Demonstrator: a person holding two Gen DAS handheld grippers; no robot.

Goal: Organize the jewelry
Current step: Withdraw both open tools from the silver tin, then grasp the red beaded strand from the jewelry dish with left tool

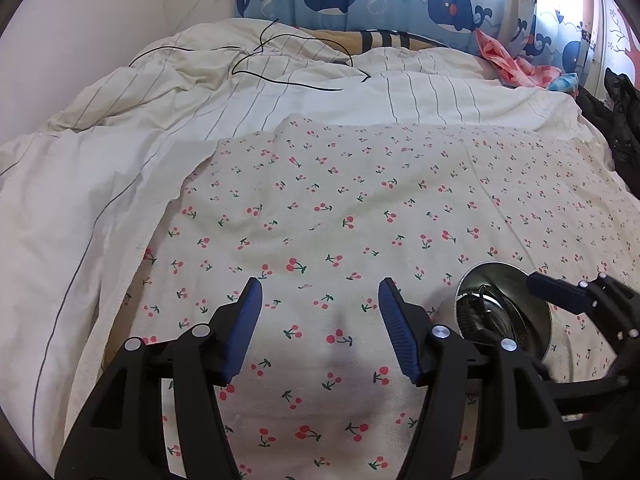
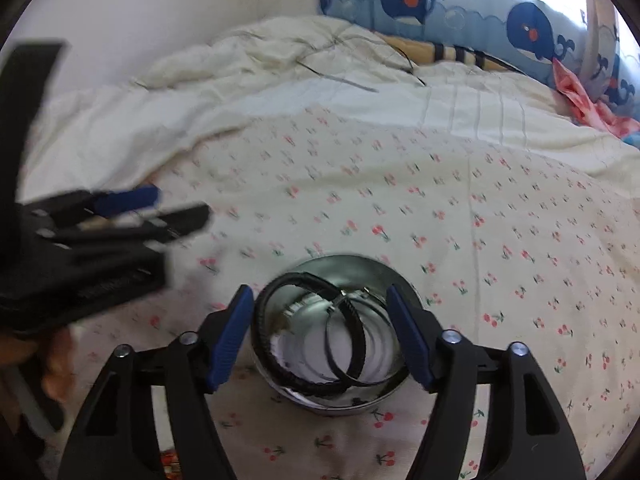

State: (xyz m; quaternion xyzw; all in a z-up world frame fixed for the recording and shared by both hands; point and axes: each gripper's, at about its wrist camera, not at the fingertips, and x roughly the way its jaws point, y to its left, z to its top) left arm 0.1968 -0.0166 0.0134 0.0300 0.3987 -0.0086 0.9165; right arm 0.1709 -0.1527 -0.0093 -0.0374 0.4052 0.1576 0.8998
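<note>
Bed [image 2: 440, 208]; blurred left gripper [image 2: 132, 204]

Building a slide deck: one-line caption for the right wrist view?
Open right gripper poised over a steel bowl holding black bracelets on a cherry-print sheet.

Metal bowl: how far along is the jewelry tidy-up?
Looks mostly done: the metal bowl on the cherry-print sheet already holds a thick black bracelet and thinner bangles. Nothing in hand: left gripper and right gripper both show open jaws with nothing gripped. No loose jewelry shows on the sheet; beyond the frames I cannot tell.
</note>
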